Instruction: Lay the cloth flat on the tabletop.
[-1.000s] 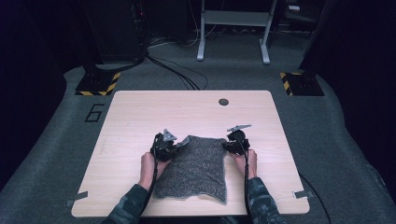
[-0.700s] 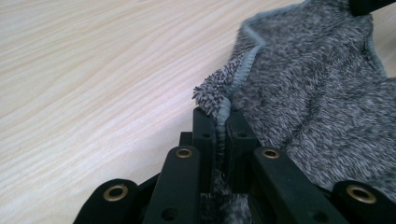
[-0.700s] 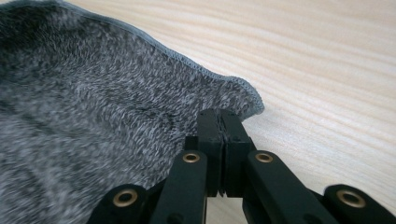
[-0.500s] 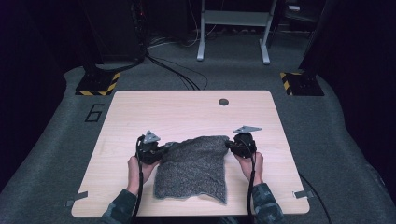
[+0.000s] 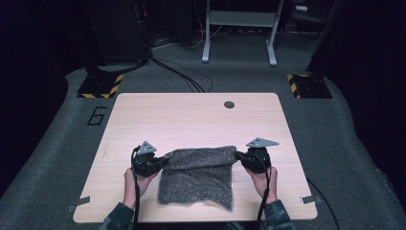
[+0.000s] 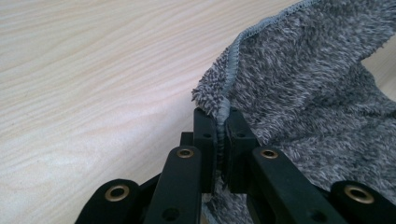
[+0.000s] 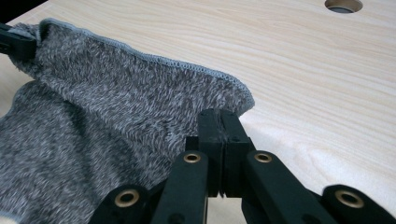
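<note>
numeral "6" (image 5: 97, 115) on floor beside table (image 5: 191, 120)

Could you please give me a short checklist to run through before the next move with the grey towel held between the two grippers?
1. Left gripper clamped on a far corner of the towel: ok, jaws shut on the stitched hem.
2. Right gripper clamped on the other far corner: ok, jaws shut on the pile.
3. Far edge stretched between the grippers: ok, it runs nearly straight in the high view.
4. Near part of the towel lying flat on the table: not ok, its near right corner looks uneven.
5. Table beyond the towel free of things: ok, bare wood apart from the cable hole.
6. Grip depth enough for a pull: cannot tell.
</note>
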{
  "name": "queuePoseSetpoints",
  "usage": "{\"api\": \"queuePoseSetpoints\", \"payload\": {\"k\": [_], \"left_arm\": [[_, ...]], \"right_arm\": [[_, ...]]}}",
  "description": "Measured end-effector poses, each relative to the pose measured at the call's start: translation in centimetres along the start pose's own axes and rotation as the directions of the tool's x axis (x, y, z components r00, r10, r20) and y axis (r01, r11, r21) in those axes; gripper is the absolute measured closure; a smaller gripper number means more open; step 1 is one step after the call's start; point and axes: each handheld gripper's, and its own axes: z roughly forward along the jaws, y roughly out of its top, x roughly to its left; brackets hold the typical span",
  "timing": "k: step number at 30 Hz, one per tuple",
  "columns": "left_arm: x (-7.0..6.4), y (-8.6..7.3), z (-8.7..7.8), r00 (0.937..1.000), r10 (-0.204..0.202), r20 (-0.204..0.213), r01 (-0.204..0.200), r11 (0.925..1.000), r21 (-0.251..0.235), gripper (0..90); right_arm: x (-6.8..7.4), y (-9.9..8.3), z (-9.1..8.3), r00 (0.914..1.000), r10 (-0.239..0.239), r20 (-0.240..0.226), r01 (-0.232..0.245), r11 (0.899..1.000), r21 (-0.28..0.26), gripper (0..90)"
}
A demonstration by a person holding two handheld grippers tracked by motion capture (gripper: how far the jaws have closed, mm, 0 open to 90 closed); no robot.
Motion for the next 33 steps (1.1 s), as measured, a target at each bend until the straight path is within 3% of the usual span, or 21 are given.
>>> {"api": "queuePoseSetpoints", "payload": {"k": [3,7,10,12,13,16,18,20,21,22,25,28,30,33], "left_arm": [[0.5,0.2,0.4,0.9999,0.004,-0.012,-0.004,1.0,0.007,85.7],[1.7,1.5,1.9,0.9994,0.007,-0.034,-0.007,0.9998,0.017,86.0],[2.9,3.9,3.1,0.9968,0.027,-0.075,-0.026,0.9996,0.012,86.1],[3.8,6.5,3.1,0.9927,0.042,-0.113,-0.043,0.999,-0.009,86.2],[4.1,7.5,2.9,0.9916,0.046,-0.121,-0.049,0.9986,-0.02,86.2],[4.7,11.6,0.7,0.9806,0.072,-0.182,-0.091,0.9913,-0.095,86.2],[4.3,13.8,-1.5,0.9744,0.095,-0.204,-0.126,0.9809,-0.148,86.1],[3.4,15.0,-3.5,0.965,0.133,-0.226,-0.179,0.9635,-0.199,86.1],[3.1,15.0,-3.9,0.9625,0.143,-0.231,-0.192,0.9595,-0.206,85.9],[2.7,14.8,-4.3,0.9618,0.151,-0.229,-0.202,0.9546,-0.219,85.8],[2.0,12.8,-4.2,0.9623,0.174,-0.209,-0.219,0.9506,-0.22,85.5],[1.4,9.0,-2.6,0.9723,0.166,-0.164,-0.199,0.957,-0.211,85.3],[1.1,6.2,-1.2,0.9809,0.148,-0.126,-0.17,0.9677,-0.186,85.1],[0.7,3.1,0.4,0.9882,0.129,-0.083,-0.14,0.9799,-0.142,84.7]], "right_arm": [[-0.1,0.1,0.3,0.9999,-0.01,0.009,0.01,1.0,0.012,90.0],[-1.2,1.4,2.0,0.9995,-0.015,0.029,0.015,1.0,0.024,90.0],[-2.5,3.6,3.7,0.9977,-0.036,0.057,0.034,0.999,0.041,90.0],[-3.4,5.7,4.4,0.9955,-0.045,0.084,0.042,0.998,0.042,90.0],[-3.7,7.3,4.5,0.9928,-0.062,0.103,0.059,0.998,0.031,90.0],[-4.1,11.3,3.5,0.9864,-0.084,0.141,0.089,0.996,-0.025,90.0],[-3.6,14.0,1.7,0.9813,-0.098,0.165,0.115,0.989,-0.092,90.0],[-2.7,15.9,-0.2,0.9732,-0.135,0.186,0.162,0.977,-0.139,90.0],[-2.3,16.3,-1.2,0.9696,-0.157,0.188,0.189,0.968,-0.164,90.0],[-2.0,16.3,-1.7,0.9704,-0.157,0.183,0.19,0.966,-0.176,89.9],[-1.2,14.4,-2.4,0.9669,-0.182,0.179,0.216,0.957,-0.196,89.6],[-1.0,10.5,-1.4,0.9702,-0.18,0.162,0.208,0.963,-0.172,89.5],[-1.0,7.5,-0.3,0.9761,-0.165,0.141,0.186,0.972,-0.145,89.3],[-0.9,3.2,1.2,0.9842,-0.137,0.113,0.147,0.985,-0.093,89.0]]}}
